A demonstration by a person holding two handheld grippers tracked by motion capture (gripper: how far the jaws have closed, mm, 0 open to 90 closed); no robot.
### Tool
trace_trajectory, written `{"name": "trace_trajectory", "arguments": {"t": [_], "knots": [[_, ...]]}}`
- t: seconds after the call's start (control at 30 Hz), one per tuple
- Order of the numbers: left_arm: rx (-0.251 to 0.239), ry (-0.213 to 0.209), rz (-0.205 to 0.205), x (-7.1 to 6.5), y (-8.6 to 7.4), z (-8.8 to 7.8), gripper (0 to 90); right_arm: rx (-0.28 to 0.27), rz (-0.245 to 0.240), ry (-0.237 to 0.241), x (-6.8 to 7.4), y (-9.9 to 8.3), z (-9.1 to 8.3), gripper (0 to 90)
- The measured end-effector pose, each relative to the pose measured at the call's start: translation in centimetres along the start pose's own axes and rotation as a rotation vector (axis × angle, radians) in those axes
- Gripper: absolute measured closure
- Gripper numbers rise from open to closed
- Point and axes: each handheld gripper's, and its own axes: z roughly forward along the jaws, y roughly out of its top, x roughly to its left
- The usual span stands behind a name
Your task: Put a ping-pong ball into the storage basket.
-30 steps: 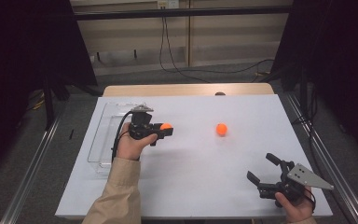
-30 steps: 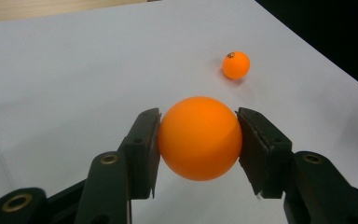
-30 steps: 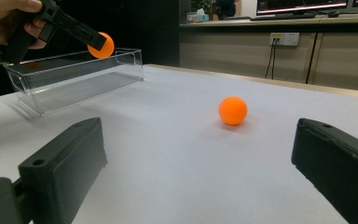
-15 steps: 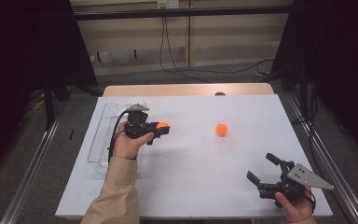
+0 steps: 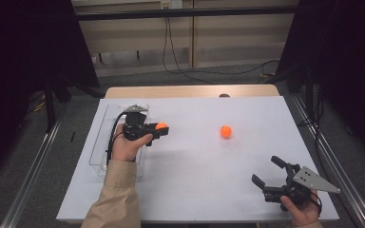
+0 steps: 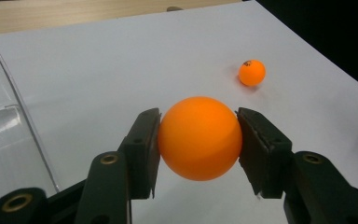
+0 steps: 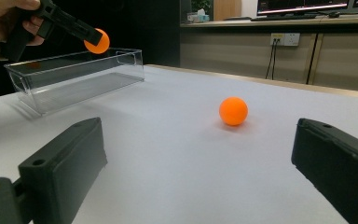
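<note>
Matte black jaws of the left hand-held gripper clamp a smooth orange ball; right hand-held gripper gapes empty.

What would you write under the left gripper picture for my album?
The left gripper squeezes an orange ball above the white table, with another ball waiting behind.

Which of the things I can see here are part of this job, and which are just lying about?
In the job:
- held ball, clamped in the left gripper
- clear bin beside that gripper
- loose ball on the table
- right gripper, open and idle

Just lying about:
- floor cables beyond the table
- wall socket
</note>
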Motion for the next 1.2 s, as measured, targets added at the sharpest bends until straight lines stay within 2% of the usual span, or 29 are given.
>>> {"name": "trace_trajectory", "arguments": {"t": [1.2], "knots": [[-0.021, 0.046, -0.011, 1.5, -0.2, -1.3, 51.0, -0.002, 0.001, 0.001, 0.0, 0.0, 0.0, 2.5]]}}
